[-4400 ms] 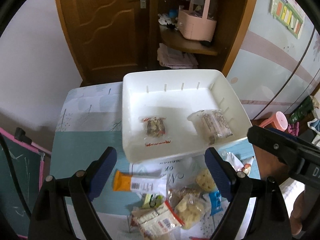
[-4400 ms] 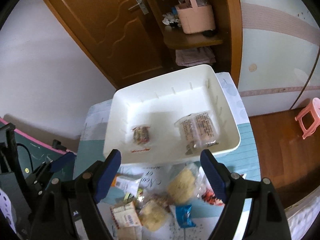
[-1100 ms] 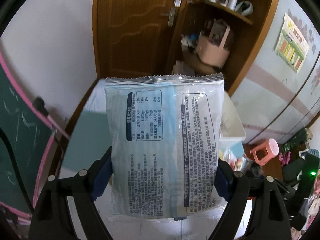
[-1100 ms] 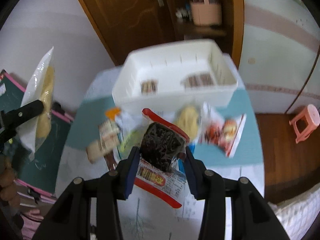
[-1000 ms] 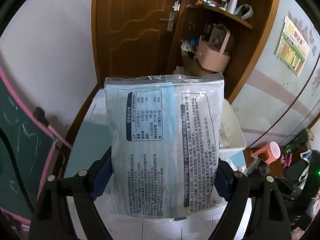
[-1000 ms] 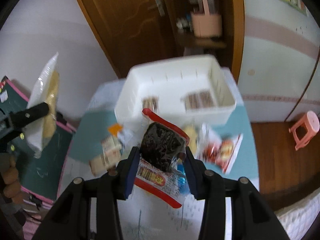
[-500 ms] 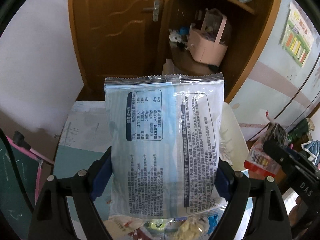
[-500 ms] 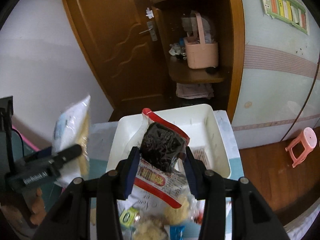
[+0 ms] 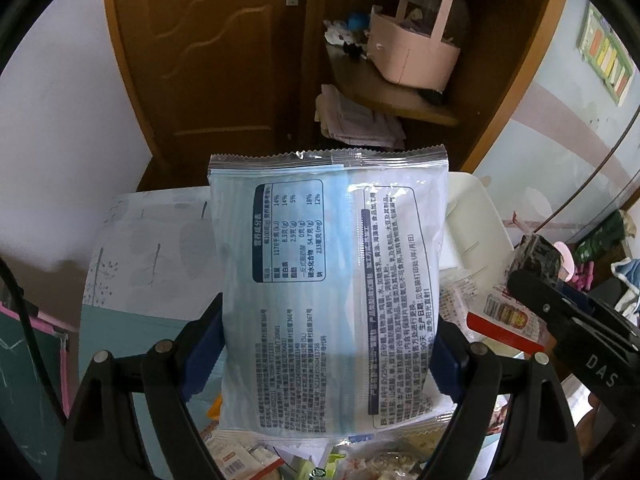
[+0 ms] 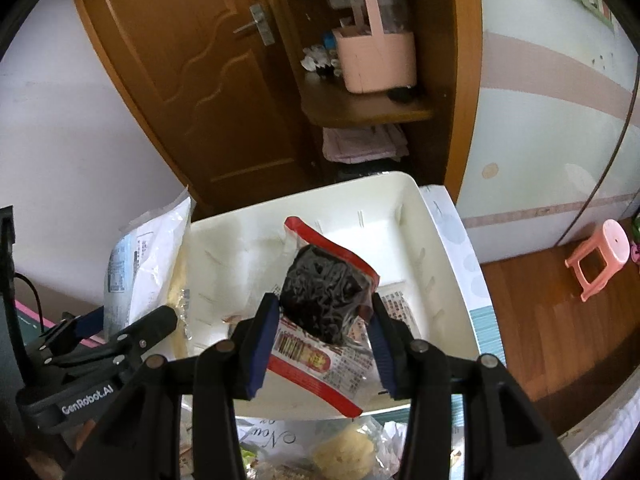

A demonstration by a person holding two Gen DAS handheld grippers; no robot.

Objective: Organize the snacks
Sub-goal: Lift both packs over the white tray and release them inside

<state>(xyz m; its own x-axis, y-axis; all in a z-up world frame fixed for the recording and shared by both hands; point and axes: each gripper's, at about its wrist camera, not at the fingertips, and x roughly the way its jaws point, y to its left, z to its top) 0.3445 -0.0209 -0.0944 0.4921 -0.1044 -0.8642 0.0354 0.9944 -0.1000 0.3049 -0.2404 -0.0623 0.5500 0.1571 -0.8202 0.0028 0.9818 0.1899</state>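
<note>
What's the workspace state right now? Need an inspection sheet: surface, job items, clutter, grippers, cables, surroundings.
Surface: table with a pale printed cloth, teal toward the near side.
Job's things: white bin at the far end of the table; large blue-white snack bag and red-edged dark snack packet both held up off the table.
Clutter: loose snack packets on the table in front of the bin.
Grippers: left gripper shut on the large bag; right gripper shut on the dark packet, over the bin.
Cables: black cable at the left edge.
Surroundings: wooden door, shelf with pink basket, pink stool.
</note>
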